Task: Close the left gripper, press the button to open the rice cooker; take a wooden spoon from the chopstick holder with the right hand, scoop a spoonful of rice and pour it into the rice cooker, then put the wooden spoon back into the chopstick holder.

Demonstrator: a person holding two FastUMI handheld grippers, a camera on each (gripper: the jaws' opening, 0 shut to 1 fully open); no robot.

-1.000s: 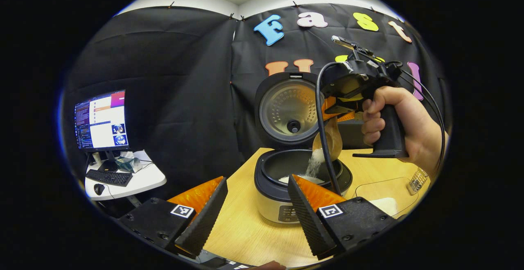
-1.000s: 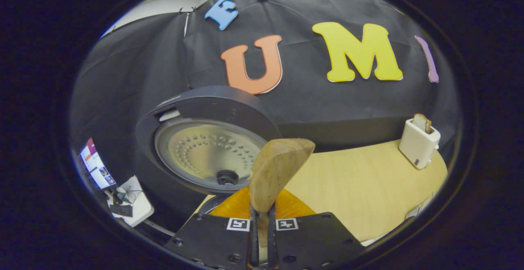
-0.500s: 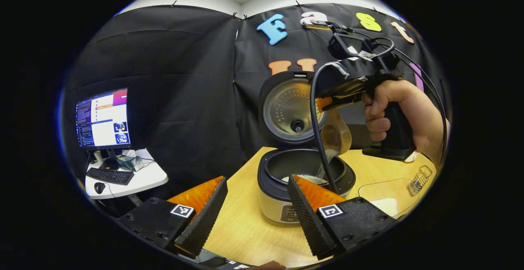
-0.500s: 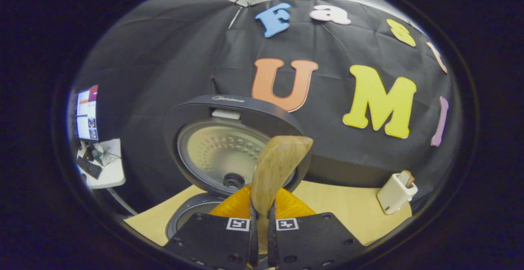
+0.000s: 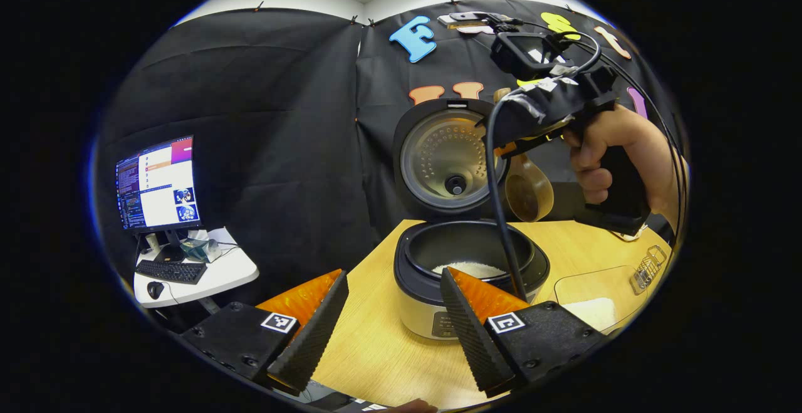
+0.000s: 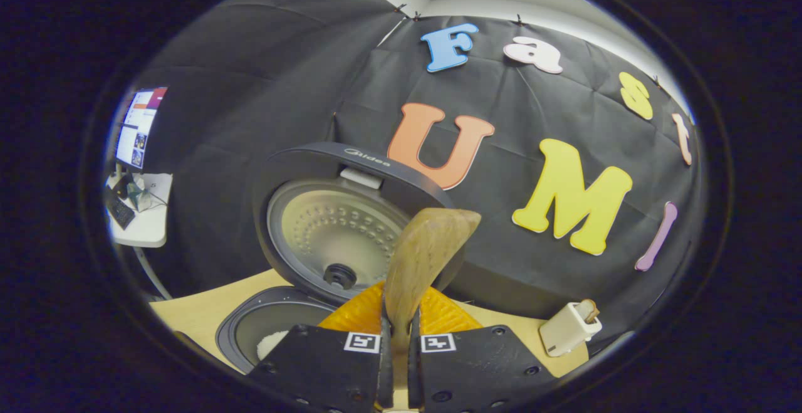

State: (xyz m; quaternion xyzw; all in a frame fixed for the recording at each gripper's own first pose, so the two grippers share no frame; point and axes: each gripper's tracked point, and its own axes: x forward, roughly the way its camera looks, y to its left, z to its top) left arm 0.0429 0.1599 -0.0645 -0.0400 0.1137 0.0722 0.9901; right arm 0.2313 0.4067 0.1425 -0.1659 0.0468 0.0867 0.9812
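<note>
The rice cooker (image 5: 438,313) stands on the wooden table with its lid (image 5: 446,159) raised, and white rice (image 5: 470,269) lies in the pot. My left gripper (image 5: 393,275) hovers open in front of the cooker with nothing between its fingers. A hand holds my right gripper (image 5: 515,150) above the pot's right side. It is shut on the handle of the wooden spoon (image 5: 529,192), whose empty bowl hangs over the rim. In the right gripper view the spoon (image 6: 426,256) sticks up from my right gripper (image 6: 396,363), in front of the lid (image 6: 332,237) and the pot (image 6: 263,334).
A clear dish with rice (image 5: 595,309) and a small wire basket (image 5: 648,262) sit on the table to the right of the cooker. A white toaster (image 6: 567,331) with bread stands at the back right. A side desk with a monitor (image 5: 156,181) is off to the left.
Rice was pouring from the spoon into the pot a second ago. The right gripper has since risen and swung right, and the spoon is empty. My left gripper stayed put.
</note>
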